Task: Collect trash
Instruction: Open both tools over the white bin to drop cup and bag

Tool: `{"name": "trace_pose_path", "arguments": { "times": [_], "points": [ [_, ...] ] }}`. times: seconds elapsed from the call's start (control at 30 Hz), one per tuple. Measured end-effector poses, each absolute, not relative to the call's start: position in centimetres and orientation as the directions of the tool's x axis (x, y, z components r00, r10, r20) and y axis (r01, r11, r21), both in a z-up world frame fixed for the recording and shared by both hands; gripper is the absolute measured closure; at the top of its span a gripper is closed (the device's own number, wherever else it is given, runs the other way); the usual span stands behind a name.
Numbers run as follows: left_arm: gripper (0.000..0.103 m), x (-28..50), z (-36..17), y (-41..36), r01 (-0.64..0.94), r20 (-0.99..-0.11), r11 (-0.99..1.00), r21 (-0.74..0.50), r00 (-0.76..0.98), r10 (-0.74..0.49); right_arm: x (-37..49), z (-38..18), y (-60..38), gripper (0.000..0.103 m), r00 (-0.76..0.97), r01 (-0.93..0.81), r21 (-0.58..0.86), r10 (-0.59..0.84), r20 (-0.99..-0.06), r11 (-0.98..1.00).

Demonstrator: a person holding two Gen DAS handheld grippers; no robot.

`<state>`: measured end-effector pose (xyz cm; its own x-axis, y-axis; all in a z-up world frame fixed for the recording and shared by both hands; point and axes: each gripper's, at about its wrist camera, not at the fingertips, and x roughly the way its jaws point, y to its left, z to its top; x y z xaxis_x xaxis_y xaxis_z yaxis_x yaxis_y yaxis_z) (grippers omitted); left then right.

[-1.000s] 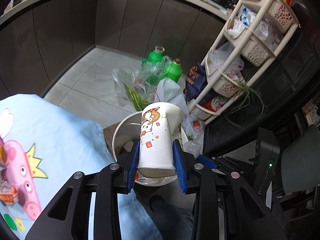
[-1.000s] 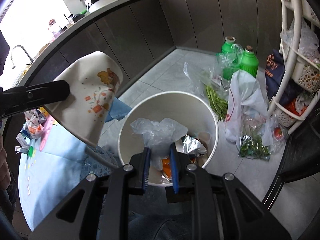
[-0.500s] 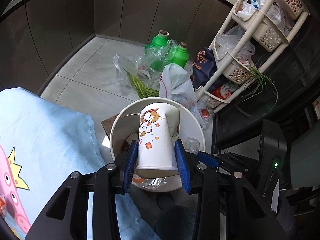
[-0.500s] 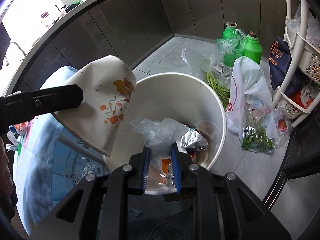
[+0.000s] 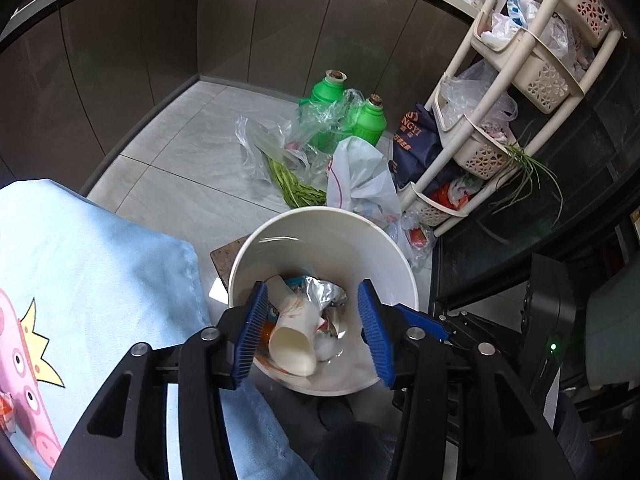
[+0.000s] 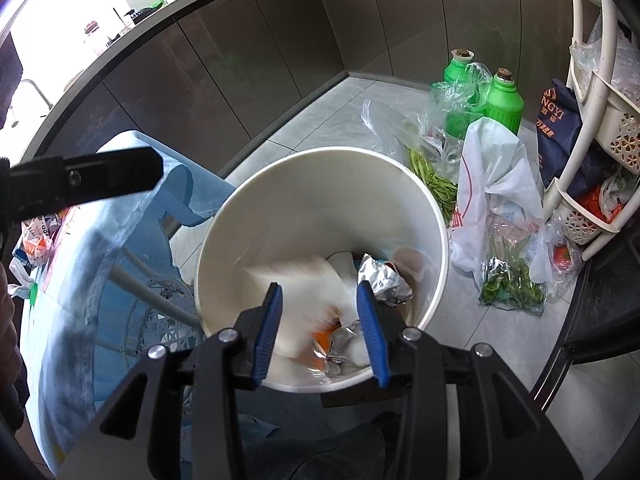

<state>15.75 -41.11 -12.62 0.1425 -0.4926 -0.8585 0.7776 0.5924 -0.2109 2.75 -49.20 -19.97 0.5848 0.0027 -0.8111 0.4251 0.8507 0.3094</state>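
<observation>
A white round trash bin (image 5: 320, 224) stands on the floor, also shown in the right wrist view (image 6: 320, 164). Both grippers hover above its near rim. My left gripper (image 5: 314, 334) is open and empty; a printed paper cup (image 5: 294, 340) lies on its side inside the bin below it. My right gripper (image 6: 322, 330) is open and empty; the cup (image 6: 304, 296) appears blurred beneath it, beside foil wrappers (image 6: 384, 280) and other trash. The left gripper's arm (image 6: 80, 184) shows at the left of the right wrist view.
A table with a light blue cloth (image 5: 80, 272) lies left of the bin. Two green bottles (image 5: 368, 120), plastic bags of greens (image 5: 288, 176) and a white bag (image 5: 360, 176) lie on the tiled floor behind. A cream basket rack (image 5: 500, 92) stands right.
My left gripper opened and dropped the paper cup into the bin. My right gripper opened and let go of the clear plastic wrapper, which is in the bin now.
</observation>
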Motion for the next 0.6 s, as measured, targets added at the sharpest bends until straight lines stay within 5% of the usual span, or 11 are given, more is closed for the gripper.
{"name": "trace_pose_path", "arguments": {
  "times": [0.23, 0.37, 0.5, 0.6],
  "points": [
    [0.022, 15.2, -10.5, -40.1, 0.763, -0.822, 0.617, -0.190, 0.220, -0.526, 1.9, -18.6, -49.1, 0.037, 0.620, 0.412, 0.295, -0.028, -0.784, 0.862],
    [0.014, 14.9, -9.1, -39.3, 0.744, -0.799, 0.641, -0.189, 0.263, -0.540, 1.3, -17.5, -48.9, 0.027, 0.640, 0.395, 0.282, -0.042, -0.768, 0.874],
    [0.009, 14.7, -7.8, -38.2, 0.721, -0.785, 0.666, -0.192, 0.295, -0.545, 0.8, -16.5, -48.6, 0.003, 0.651, 0.388, 0.278, -0.048, -0.758, 0.879],
    [0.009, 14.5, -6.9, -37.2, 0.703, -0.779, 0.684, -0.192, 0.315, -0.542, 0.5, -15.6, -48.1, 0.004, 0.653, 0.386, 0.265, -0.058, -0.755, 0.884]
  ]
}}
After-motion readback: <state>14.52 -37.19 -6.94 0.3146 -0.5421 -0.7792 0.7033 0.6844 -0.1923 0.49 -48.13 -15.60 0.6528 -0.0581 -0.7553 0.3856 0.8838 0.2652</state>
